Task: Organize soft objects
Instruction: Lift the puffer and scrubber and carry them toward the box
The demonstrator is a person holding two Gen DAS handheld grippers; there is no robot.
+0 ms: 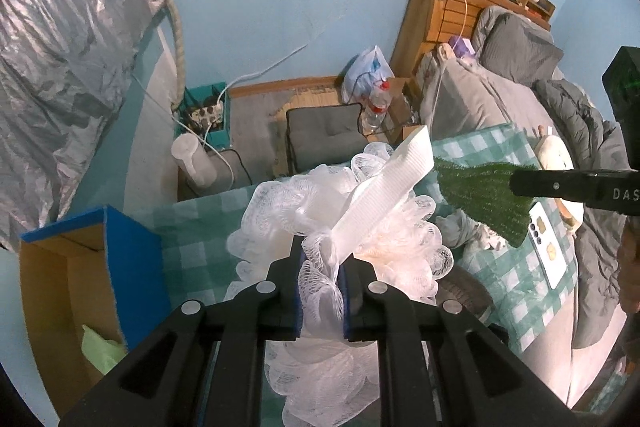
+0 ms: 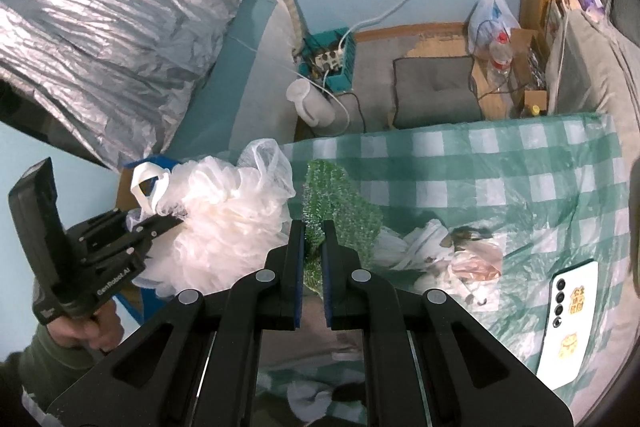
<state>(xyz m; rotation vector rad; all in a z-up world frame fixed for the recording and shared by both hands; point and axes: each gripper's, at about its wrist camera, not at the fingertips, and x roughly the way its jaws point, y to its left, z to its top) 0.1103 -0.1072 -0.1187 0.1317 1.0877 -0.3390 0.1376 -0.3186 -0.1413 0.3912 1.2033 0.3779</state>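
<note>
My left gripper (image 1: 321, 267) is shut on a white mesh bath sponge (image 1: 276, 215) with a white ribbed strap (image 1: 384, 183), held above the green checked tablecloth (image 1: 192, 227). It also shows in the right wrist view (image 2: 224, 227), at the left, beside the left gripper (image 2: 160, 223). My right gripper (image 2: 314, 239) is shut on a green fuzzy cloth (image 2: 344, 203), also held above the cloth. The same green cloth (image 1: 480, 195) and the right gripper's fingers (image 1: 560, 183) show at the right of the left wrist view.
An open cardboard box with a blue edge (image 1: 80, 287) stands at the left, holding a pale green item (image 1: 100, 351). Crumpled bags and cloths (image 2: 444, 251) and a white phone (image 2: 568, 319) lie on the tablecloth. A bed (image 1: 520, 99) is behind.
</note>
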